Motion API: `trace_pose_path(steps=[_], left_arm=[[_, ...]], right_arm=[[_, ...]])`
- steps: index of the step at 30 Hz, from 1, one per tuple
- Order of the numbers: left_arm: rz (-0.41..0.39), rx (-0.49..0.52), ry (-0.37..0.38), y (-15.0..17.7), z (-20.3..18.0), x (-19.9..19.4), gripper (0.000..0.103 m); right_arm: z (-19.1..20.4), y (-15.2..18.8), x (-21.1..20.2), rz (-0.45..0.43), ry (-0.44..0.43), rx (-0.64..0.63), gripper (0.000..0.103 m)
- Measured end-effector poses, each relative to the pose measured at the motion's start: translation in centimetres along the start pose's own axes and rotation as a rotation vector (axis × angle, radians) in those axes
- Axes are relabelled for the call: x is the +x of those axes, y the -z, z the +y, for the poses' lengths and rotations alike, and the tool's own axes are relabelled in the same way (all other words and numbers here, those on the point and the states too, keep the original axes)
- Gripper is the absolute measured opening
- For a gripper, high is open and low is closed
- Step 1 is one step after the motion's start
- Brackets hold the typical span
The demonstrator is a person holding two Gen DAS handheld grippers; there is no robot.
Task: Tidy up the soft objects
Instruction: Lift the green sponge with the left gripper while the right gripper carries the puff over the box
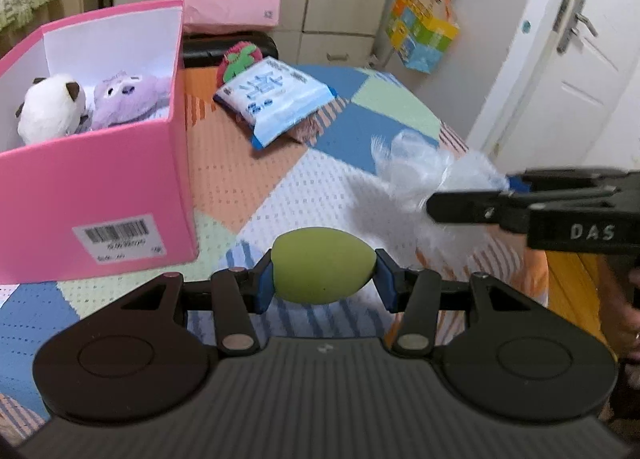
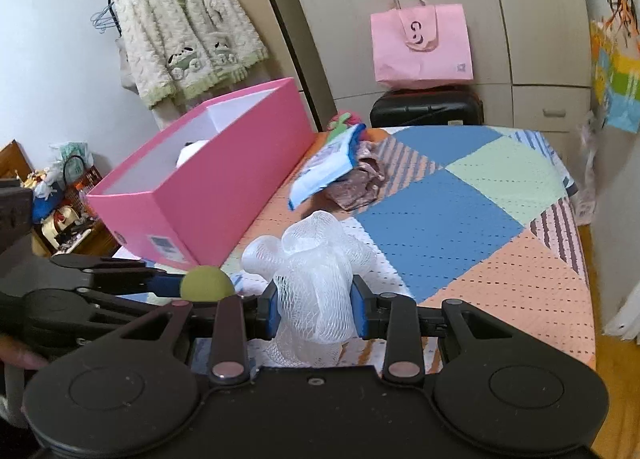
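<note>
Both tongs level above bed: left tongs point(image 1: 324, 277) clamp green sponge point(image 1: 323, 266), right tongs point(image 2: 316, 311) mesh pouf point(image 2: 316, 279).

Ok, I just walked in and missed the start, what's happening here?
A person is sorting soft things on the patchwork bed. The left gripper holds a green sponge egg, the right gripper a white mesh bath pouf. Two plush toys already sit in the pink box.
</note>
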State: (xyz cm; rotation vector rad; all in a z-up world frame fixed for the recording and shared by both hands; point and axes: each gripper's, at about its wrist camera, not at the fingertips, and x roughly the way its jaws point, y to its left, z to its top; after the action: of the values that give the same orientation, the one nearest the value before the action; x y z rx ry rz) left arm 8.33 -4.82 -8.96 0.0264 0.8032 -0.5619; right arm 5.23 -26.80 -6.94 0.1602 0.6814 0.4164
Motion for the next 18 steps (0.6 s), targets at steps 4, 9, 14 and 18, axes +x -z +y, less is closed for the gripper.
trace_pose_path(steps=[4, 9, 14, 18], left_arm=[[0.024, 0.027, 0.025, 0.0, 0.8, -1.5, 0.049], [0.050, 0.054, 0.073, -0.6, 2.2, -4.4, 0.049], [0.051, 0.095, 0.049, -1.2, 3.4, -7.0, 0.049], [0.026, 0.111, 0.027, -1.8, 4.3, -9.0, 0.049]], right_arm=[[1.9, -0.5, -1.2, -0.005, -0.022, -0.044, 0.039], [3.9, -1.8, -2.0, 0.000, -0.042, -0.098, 0.040], [5.7, -3.3, -2.2, 0.018, -0.101, -0.146, 0.040], [7.5, -4.8, -1.8, 0.024, -0.171, -0.185, 0.040]])
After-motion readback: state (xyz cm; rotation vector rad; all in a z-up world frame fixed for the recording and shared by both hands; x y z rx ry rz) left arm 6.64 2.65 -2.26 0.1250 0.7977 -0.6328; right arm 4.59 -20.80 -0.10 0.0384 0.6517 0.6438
